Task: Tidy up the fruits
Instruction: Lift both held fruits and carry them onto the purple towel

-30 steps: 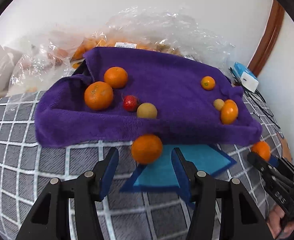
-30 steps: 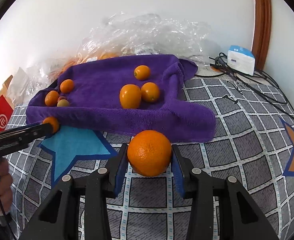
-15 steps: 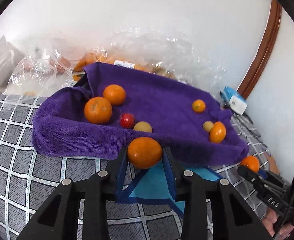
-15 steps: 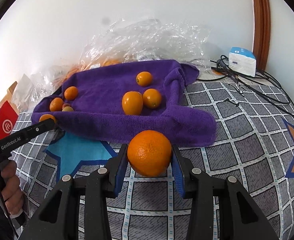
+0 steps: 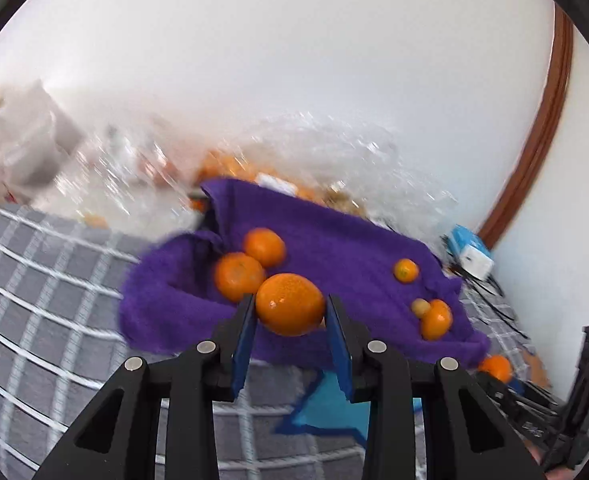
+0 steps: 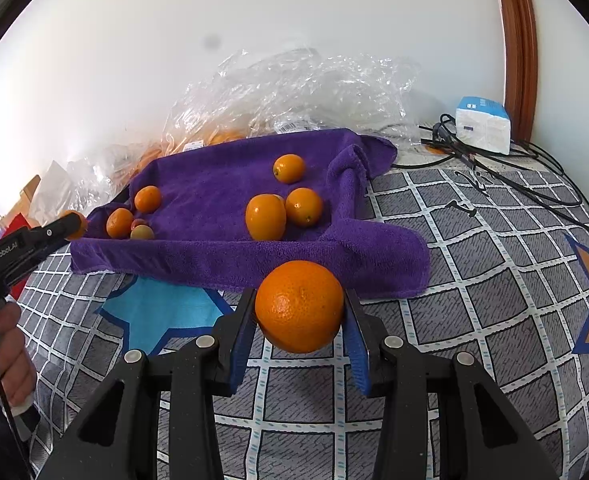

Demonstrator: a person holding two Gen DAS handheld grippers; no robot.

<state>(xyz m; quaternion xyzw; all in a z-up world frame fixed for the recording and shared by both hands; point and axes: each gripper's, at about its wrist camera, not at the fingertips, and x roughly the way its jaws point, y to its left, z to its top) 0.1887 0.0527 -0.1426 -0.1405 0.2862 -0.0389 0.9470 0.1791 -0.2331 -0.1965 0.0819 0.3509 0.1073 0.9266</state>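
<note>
On a grey checked bedspread (image 6: 474, 312) against a white wall, the left gripper (image 5: 290, 312) clamps a mandarin (image 5: 290, 305) and the right gripper (image 6: 299, 316) an orange (image 6: 299, 306), both near the purple towel (image 6: 214, 184). Seven or so fruits already lie on it; these two look the last.

Both cameras sit just behind their own fingers and look forward along them, low over the checked bedcover (image 6: 474, 280). The left wrist view faces the purple towel (image 5: 334, 240) from its near left corner, tilted and blurred, with much white wall above. The right wrist view faces the same towel (image 6: 214, 184) from the near right, level and sharp. Both views share the towel, the crumpled plastic bags (image 6: 314, 88), the blue-and-white box (image 6: 482, 124) and the blue star patch (image 6: 166, 316); each also catches the other gripper at its edge.
</note>
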